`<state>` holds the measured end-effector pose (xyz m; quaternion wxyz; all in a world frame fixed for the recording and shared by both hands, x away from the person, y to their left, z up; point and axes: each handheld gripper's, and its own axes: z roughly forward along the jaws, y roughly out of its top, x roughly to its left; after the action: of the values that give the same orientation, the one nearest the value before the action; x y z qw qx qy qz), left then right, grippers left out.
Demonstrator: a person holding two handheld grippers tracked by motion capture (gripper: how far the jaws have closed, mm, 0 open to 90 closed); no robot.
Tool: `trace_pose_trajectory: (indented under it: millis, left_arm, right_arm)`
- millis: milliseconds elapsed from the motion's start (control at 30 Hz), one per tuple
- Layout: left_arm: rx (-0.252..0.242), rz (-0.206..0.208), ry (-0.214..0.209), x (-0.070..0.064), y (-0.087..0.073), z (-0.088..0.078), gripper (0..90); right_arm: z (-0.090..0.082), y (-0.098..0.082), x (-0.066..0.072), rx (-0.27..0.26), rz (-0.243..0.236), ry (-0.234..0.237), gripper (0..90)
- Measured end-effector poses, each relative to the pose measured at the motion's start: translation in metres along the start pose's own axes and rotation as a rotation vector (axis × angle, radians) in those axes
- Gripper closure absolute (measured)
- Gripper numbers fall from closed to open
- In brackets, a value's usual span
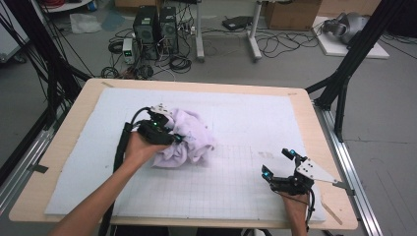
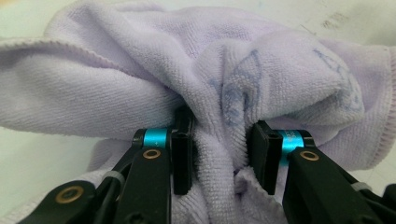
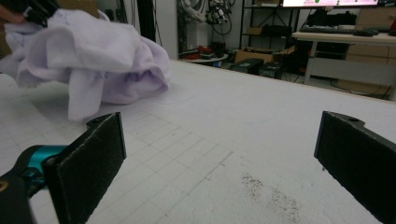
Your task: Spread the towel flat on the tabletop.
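- Left gripper pinches a bunched fold of the lilac towel, which sits crumpled left of the white mat's middle, seemingly partly lifted
- Right gripper, jaws spread wide with nothing between, rests well right of the towel, near a dark smudge

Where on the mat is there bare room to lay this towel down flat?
The widest free patch is the white mat between the lavender towel and the right gripper, running to the far edge. The near-left corner is bare too. It is crowded only where the left gripper clamps the bunched towel.
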<state>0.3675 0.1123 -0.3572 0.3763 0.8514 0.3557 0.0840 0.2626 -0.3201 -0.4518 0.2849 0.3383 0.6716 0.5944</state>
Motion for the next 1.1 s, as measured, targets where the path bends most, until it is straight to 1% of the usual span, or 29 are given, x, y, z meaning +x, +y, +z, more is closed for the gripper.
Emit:
trace_pose_trajectory:
  millis: [33,67,100,167,200,267,333,400,433,467,533,567,600,667,700,733,767,800,833,867,900,933,967,1033,1067,1100]
  left_arm:
    - [0.004,0.000,-0.004,-0.003,-0.001,0.007,66.4]
    - [0.014,0.007,-0.011,-0.005,-0.002,0.013,66.4]
    - [0.023,0.019,-0.009,-0.007,-0.003,0.019,66.3]
    - [0.032,0.030,0.003,-0.010,-0.006,0.028,66.1]
    - [0.045,0.043,0.013,-0.010,-0.008,0.031,66.0]
    - [0.055,0.055,0.017,-0.010,-0.013,0.038,65.0]
    - [0.053,0.064,0.010,-0.008,-0.018,0.043,61.1]
    - [0.029,0.082,0.004,-0.007,-0.020,0.043,50.3]
    - [0.020,0.090,-0.004,-0.007,-0.020,0.042,38.0]
    - [-0.001,0.106,-0.006,-0.007,-0.020,0.041,38.0]
    - [-0.040,0.123,0.011,-0.007,-0.020,0.033,22.6]
    - [-0.059,0.136,0.013,-0.007,-0.019,0.028,18.3]
    - [-0.068,0.145,0.021,-0.006,-0.018,0.022,15.1]
    - [-0.092,0.158,0.034,-0.004,-0.016,0.008,12.7]
    - [-0.101,0.160,0.029,-0.003,-0.016,0.001,11.5]
    - [-0.101,0.169,0.026,-0.002,-0.016,-0.005,11.4]
    - [-0.104,0.178,0.023,-0.002,-0.017,-0.011,11.0]
    - [-0.098,0.192,0.023,-0.003,-0.018,-0.017,11.0]
    - [-0.092,0.203,0.022,-0.003,-0.020,-0.021,11.0]
    - [-0.082,0.213,0.022,-0.004,-0.021,-0.025,11.0]
    - [-0.075,0.225,0.021,-0.005,-0.024,-0.027,10.9]
    - [-0.061,0.237,0.024,-0.007,-0.026,-0.028,10.9]
    - [-0.051,0.250,0.024,-0.009,-0.028,-0.029,10.9]
    - [-0.028,0.270,0.014,-0.013,-0.033,-0.028,10.9]
    - [-0.019,0.276,0.009,-0.015,-0.034,-0.026,11.0]
    - [-0.014,0.283,0.001,-0.017,-0.036,-0.024,11.0]
  right_arm:
    - [0.000,0.000,0.000,0.000,0.000,0.000,1.2]
    - [0.000,0.000,0.000,0.000,-0.001,0.001,1.2]
    - [0.000,0.000,0.000,0.002,0.004,0.001,1.1]
    - [0.000,0.000,0.001,0.003,0.004,0.001,1.2]
    - [0.000,0.000,0.000,0.000,0.001,-0.001,1.2]
    - [0.000,0.000,0.001,0.004,0.006,-0.002,1.2]
    - [0.000,0.000,0.001,0.004,0.006,-0.002,1.2]
    - [0.000,0.000,0.001,0.004,0.006,-0.002,1.2]
    - [0.000,0.000,0.000,0.004,0.005,-0.002,1.2]
    - [0.000,0.000,0.000,0.004,0.005,-0.002,1.2]
    - [0.001,0.000,0.000,0.008,0.009,-0.003,1.2]
    - [0.001,0.001,0.000,0.010,0.008,-0.003,1.2]
    - [0.002,0.001,0.000,0.018,0.012,-0.005,1.2]
    - [0.004,0.002,0.000,0.043,0.008,-0.005,1.1]
    - [0.005,0.003,0.001,0.055,0.011,0.000,1.1]
    - [0.007,0.005,0.002,0.054,0.014,0.014,1.1]
    - [0.011,0.011,0.007,0.069,0.000,0.043,1.1]
    - [0.011,0.011,0.007,0.069,0.000,0.043,1.1]
    - [0.018,0.019,0.013,0.090,-0.015,0.069,1.2]
    - [0.018,0.019,0.013,0.090,-0.015,0.069,1.2]
    - [0.022,0.024,0.015,0.098,-0.017,0.090,1.2]
    - [0.031,0.035,0.021,0.127,-0.025,0.127,1.2]
    - [0.031,0.035,0.021,0.127,-0.025,0.127,1.2]
    - [0.042,0.045,0.027,0.154,-0.051,0.156,1.2]
    - [0.053,0.053,0.032,0.185,-0.061,0.194,1.2]
    - [0.053,0.053,0.032,0.185,-0.061,0.194,1.2]
